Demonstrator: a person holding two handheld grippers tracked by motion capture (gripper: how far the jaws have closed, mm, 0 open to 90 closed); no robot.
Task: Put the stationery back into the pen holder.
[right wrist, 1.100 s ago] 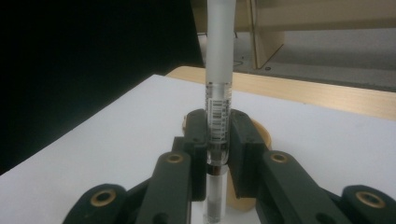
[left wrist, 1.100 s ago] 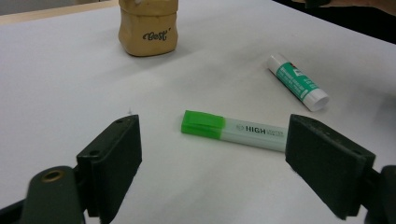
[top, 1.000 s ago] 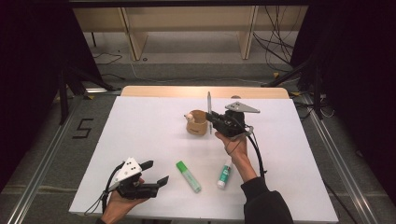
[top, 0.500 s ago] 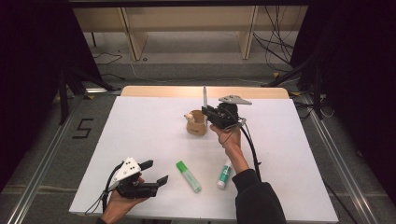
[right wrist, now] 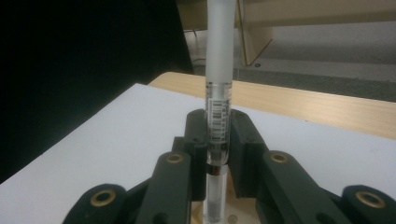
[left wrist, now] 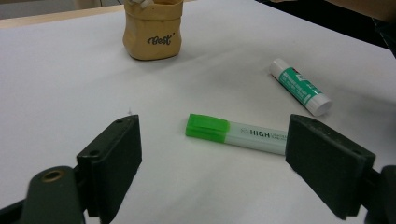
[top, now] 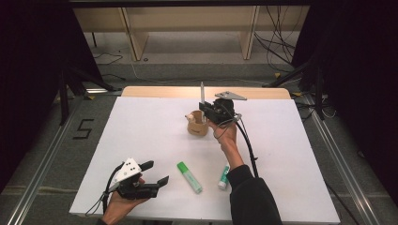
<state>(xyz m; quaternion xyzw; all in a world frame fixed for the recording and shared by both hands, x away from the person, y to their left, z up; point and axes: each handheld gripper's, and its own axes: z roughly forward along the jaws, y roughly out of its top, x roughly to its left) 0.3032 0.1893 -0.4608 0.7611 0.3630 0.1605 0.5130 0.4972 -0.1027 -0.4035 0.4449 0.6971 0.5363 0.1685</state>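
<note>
The pen stands upright between the jaws of my right gripper, clamped at the clear barcoded part of its barrel, its frosted white upper half rising above them; in the high view it sits raised just over the small tan holder, which bears dark script lettering and stands on the table toward the far middle. My left gripper rests low at the near left corner with its jaws spread wide and nothing between them, its camera looking along the surface at a green highlighter lying flat just ahead, green cap toward the left. Farther right lies a glue stick, white with a teal label, well apart from the holder. All of this sits on a white sheet covering the table, whose light wooden edge shows at the far side. Beyond it are wooden shelf frames, a grey floor with loose black cables, and dark drapes on either side
</note>
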